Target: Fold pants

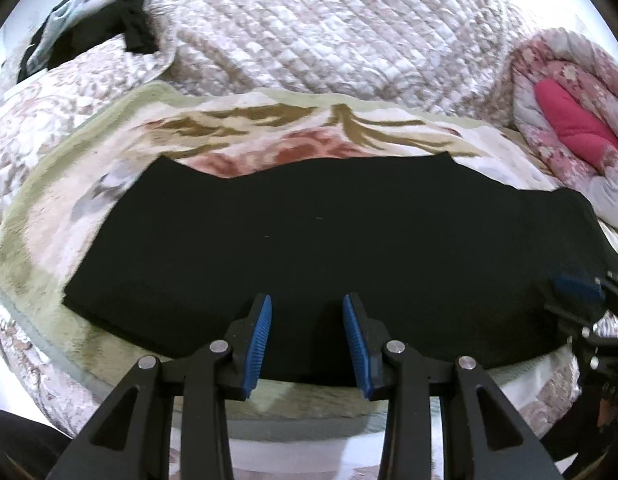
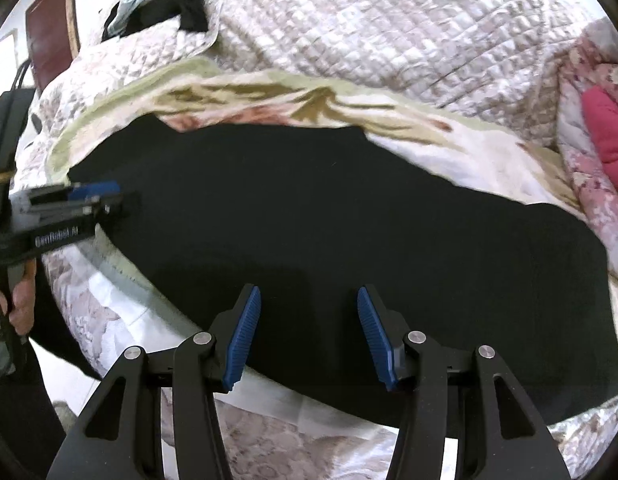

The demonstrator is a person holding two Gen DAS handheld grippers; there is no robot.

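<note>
Black pants (image 1: 309, 248): lie flat as a wide dark band across a floral blanket (image 1: 269, 120) on the bed; far edge wavy, near edge close to the blanket's near border. In the right wrist view the same pants (image 2: 329, 220) run from the left, far side toward the right, near side.

Left gripper (image 1: 307, 320): fingers (image 1: 258, 340) with blue ribbed pads, spread apart, nothing between them; tips sit over the near edge of the pants. Also seen at the left of the right wrist view (image 2: 95, 196), side-on over the left end of the pants, held by a hand (image 2: 21, 304).

Right gripper (image 2: 309, 322): fingers (image 2: 375, 340) spread wide, nothing held; tips over the near edge of the pants. In the left wrist view it (image 1: 577, 286) shows blurred at the right edge, by the right end of the pants.

Floral blanket: pale green border, pink and olive pattern, under the pants.

Quilted bedspread (image 1: 329, 28): beige and white, covers the far part of the bed.

Pink floral comforter (image 1: 565, 100): rolled, far right, with a bright pink inner part.

Clothes pile (image 1: 97, 16): dark and pale garments, far left.

Wooden headboard (image 2: 49, 44): reddish brown, far left.
</note>
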